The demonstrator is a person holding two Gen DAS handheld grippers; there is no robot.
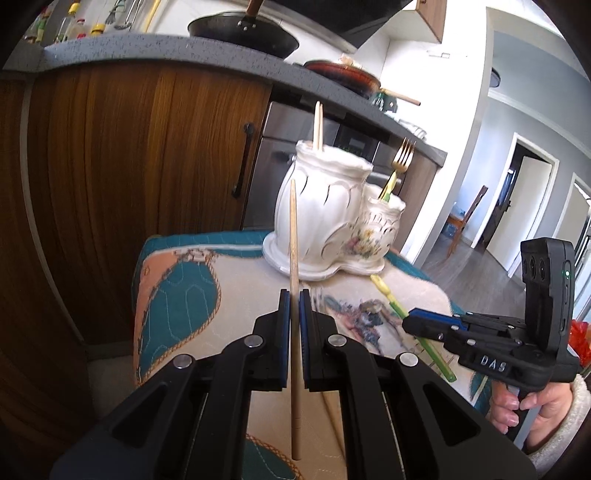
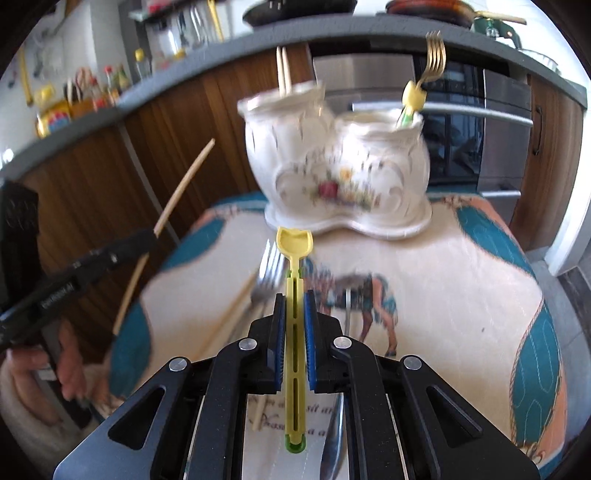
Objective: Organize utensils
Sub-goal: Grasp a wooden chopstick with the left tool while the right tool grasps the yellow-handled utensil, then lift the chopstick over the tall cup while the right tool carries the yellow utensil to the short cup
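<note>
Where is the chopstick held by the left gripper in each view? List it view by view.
Left wrist: chopstick at centre, upright between the left gripper fingers.
Right wrist: same chopstick at left, slanting up from that gripper.
Shared landmark: white ceramic holder.

Kitchen: wood cabinets (image 1: 147,155) under a grey speckled counter (image 1: 155,46) with a black wok (image 1: 243,35) and bottles (image 1: 74,22), steel oven (image 2: 454,122), white walls (image 1: 469,92), wood floor (image 1: 476,273), open doorway (image 1: 517,195), daylight.
</note>
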